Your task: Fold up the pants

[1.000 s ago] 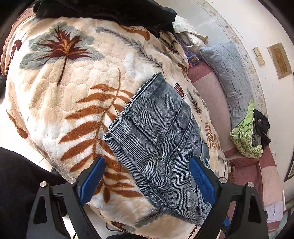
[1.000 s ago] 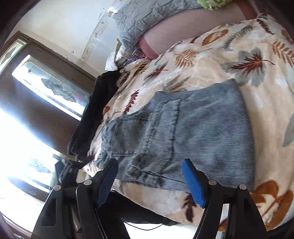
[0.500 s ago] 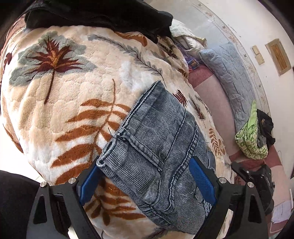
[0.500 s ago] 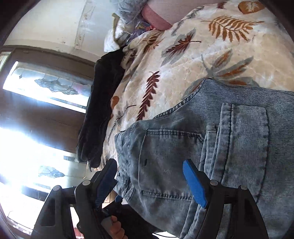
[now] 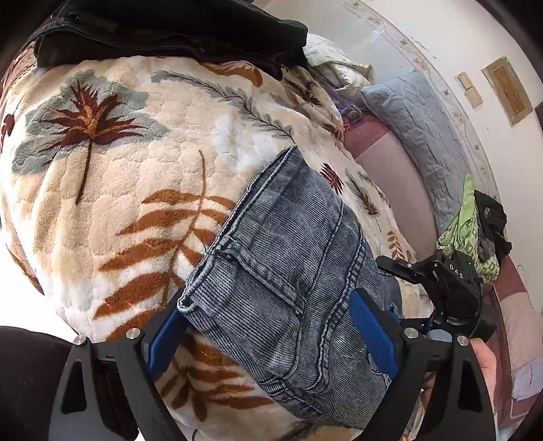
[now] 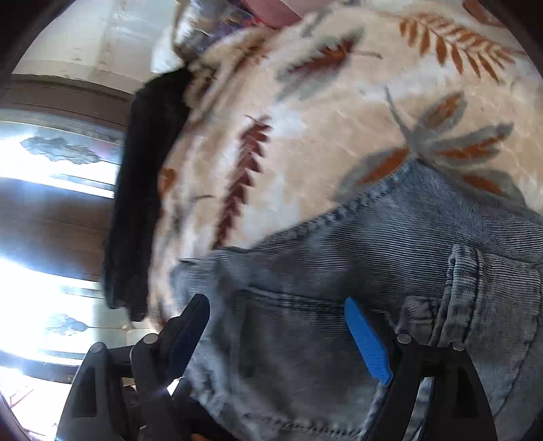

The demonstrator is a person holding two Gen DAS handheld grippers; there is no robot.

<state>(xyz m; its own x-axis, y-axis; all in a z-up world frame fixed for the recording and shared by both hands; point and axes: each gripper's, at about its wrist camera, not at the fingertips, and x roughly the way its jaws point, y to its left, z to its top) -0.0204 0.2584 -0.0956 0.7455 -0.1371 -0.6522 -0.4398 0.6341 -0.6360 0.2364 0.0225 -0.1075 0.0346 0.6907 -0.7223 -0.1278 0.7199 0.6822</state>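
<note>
Folded grey-blue jeans [image 5: 288, 257] lie on a cream leaf-print blanket [image 5: 129, 176] covering a bed. My left gripper [image 5: 268, 336] stands open astride the near end of the jeans; the cloth's corner overlaps its left pad [image 5: 163, 339]. In the right wrist view, the blurred right gripper [image 6: 275, 305] hovers low over the pocket side of the jeans [image 6: 373, 254]. Its jaws are opening, with denim lying between the blue pads but not pinched. The right gripper's black housing [image 5: 454, 281] and a hand [image 5: 485, 363] show at the right of the left wrist view.
Dark clothing [image 5: 169, 30] is piled at the blanket's far end. A blue-grey quilted pillow [image 5: 417, 115], a pink sheet [image 5: 390, 166] and a green garment [image 5: 465, 234] lie beside the wall. A bright window [image 6: 51, 169] shows beyond the bed's edge.
My right gripper swept in close over the jeans, and it now appears at the right of the left wrist view. The left gripper edged nearer until the jeans' corner overlaps its left pad.
</note>
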